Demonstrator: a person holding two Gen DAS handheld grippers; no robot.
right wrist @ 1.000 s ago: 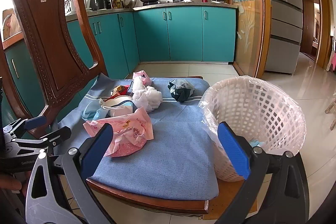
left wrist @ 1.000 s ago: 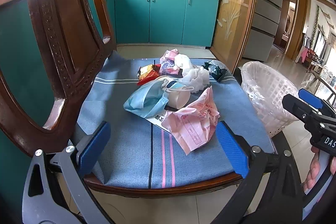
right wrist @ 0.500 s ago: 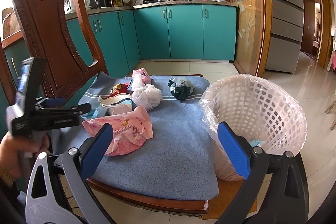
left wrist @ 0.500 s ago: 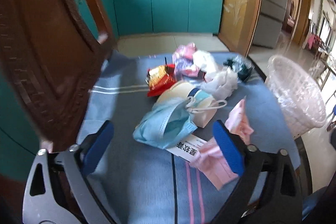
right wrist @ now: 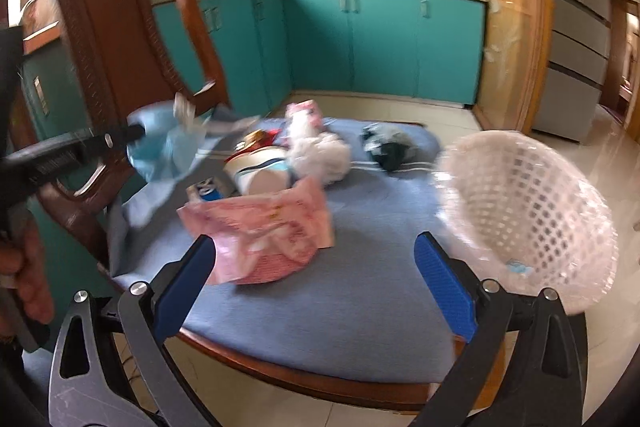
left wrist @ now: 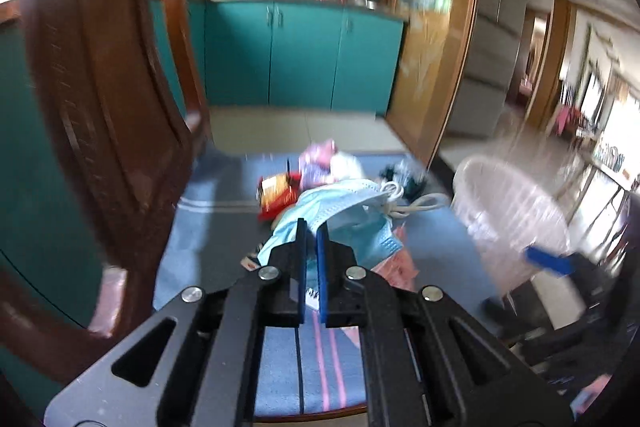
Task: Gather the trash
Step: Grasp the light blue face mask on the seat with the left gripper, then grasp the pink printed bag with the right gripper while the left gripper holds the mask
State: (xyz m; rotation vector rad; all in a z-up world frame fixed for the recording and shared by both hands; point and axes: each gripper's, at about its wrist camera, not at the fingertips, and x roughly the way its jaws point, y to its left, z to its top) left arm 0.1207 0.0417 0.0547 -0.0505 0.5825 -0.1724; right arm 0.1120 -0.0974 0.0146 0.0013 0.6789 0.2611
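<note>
My left gripper [left wrist: 312,231] is shut on a light blue face mask [left wrist: 344,211] and holds it lifted above the chair's blue cushion [left wrist: 208,227]. The right wrist view shows the mask [right wrist: 164,147] hanging from the left gripper [right wrist: 136,135] over the cushion's left side. My right gripper [right wrist: 316,259] is open and empty near the cushion's front edge. On the cushion lie a pink wrapper [right wrist: 264,227], a paper cup [right wrist: 260,175], a white tissue wad [right wrist: 320,151], a red snack wrapper [left wrist: 276,191] and a dark crumpled wrapper [right wrist: 386,145]. A white mesh basket [right wrist: 524,211] stands at the right.
The chair's carved wooden back [left wrist: 100,87] rises close on the left. Teal kitchen cabinets [right wrist: 380,43] stand beyond the tiled floor [right wrist: 612,187]. A wood-framed glass door [left wrist: 432,39] and a fridge [right wrist: 576,19] are to the right. The basket also shows in the left wrist view [left wrist: 512,211].
My left gripper has shut on the blue mask and lifted it off the pile. The right gripper has moved closer over the cushion and tilted; it stays open.
</note>
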